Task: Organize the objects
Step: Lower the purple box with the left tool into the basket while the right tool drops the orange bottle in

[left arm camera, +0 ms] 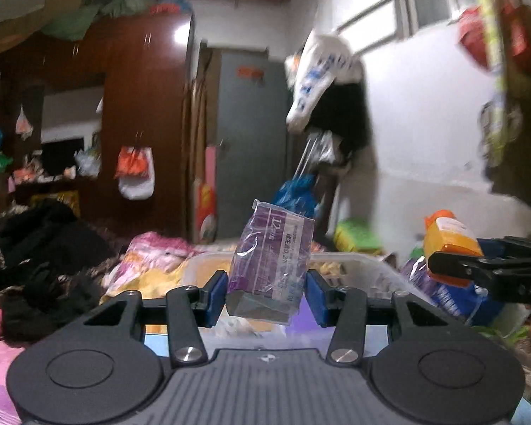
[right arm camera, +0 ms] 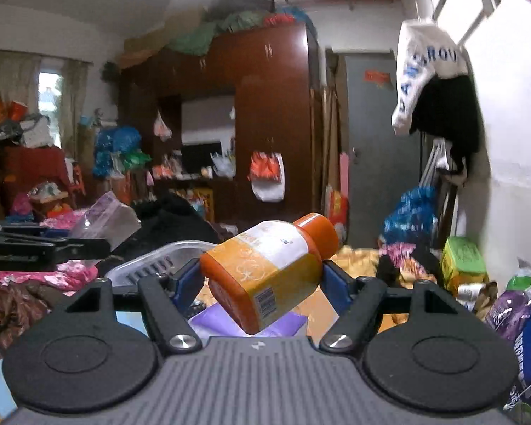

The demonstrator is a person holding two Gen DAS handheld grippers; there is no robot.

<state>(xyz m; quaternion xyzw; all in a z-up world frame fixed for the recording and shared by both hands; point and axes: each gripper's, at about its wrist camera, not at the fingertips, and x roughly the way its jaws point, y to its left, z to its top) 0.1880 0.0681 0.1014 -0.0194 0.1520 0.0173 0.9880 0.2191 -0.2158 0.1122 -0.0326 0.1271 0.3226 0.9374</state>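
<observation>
Left wrist view: my left gripper (left arm camera: 266, 292) sits about half open, blue pads pressed on both sides of a purple packet in clear wrap (left arm camera: 270, 260), held upright and up in the air. Its top edge stands free, nothing touching it. Just below and behind it is the rim of a clear plastic bin (left arm camera: 364, 260), open-topped, with air between the packet's lower edge and the bin. Left of the bin lies a pile of black clothes (left arm camera: 42, 248); beyond it, pink and yellow bedding (left arm camera: 152, 258). My right gripper shows at the right edge of this view, well apart from the packet.

Right wrist view: my right gripper (right arm camera: 262, 279) is spread fairly wide, pads clamped on an orange bottle with a white label (right arm camera: 270, 262), tilted, cap up to the right, base toward the camera. It hangs clear over a purple sheet (right arm camera: 226, 322) and the bin's near rim. Right side is tight: white wall (right arm camera: 513, 141), blue bag (right arm camera: 412, 212) and green box (right arm camera: 463, 258) all near. Centre airspace ahead is open up to the brown wardrobe (right arm camera: 276, 113).
</observation>
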